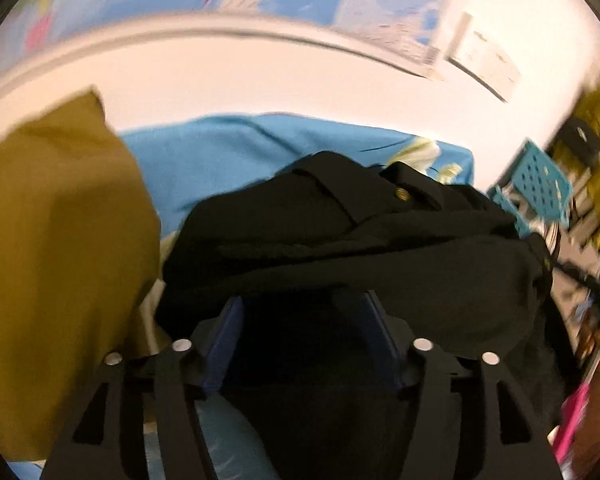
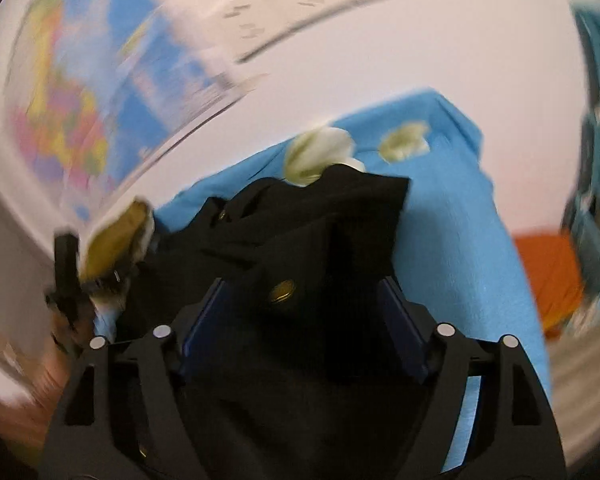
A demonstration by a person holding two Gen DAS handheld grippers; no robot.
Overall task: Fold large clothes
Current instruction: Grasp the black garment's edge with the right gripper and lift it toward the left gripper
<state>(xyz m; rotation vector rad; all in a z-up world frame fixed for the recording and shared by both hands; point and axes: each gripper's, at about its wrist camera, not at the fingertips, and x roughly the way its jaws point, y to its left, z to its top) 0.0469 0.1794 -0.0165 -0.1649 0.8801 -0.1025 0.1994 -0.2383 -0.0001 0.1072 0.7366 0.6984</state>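
Note:
A black garment [image 1: 340, 232] with brass buttons lies bunched on a blue cloth [image 1: 228, 152]. My left gripper [image 1: 306, 300] stands open. Its blue pads are wide apart and the black fabric drapes over the fingertips and fills the gap. In the right wrist view the same black garment [image 2: 320, 208] lies on the blue cloth [image 2: 452, 240]. My right gripper [image 2: 300, 284] is open too. A fold with a brass button [image 2: 282, 292] lies loose between its pads. Both views are blurred.
A mustard-coloured garment [image 1: 60, 260] hangs close at the left. A teal perforated basket [image 1: 540, 176] stands at the right, and an orange thing [image 2: 548, 276] lies beyond the blue cloth. A world map [image 2: 60, 120] hangs on the white wall behind. Pale crumpled cloth [image 2: 320, 152] lies behind the black garment.

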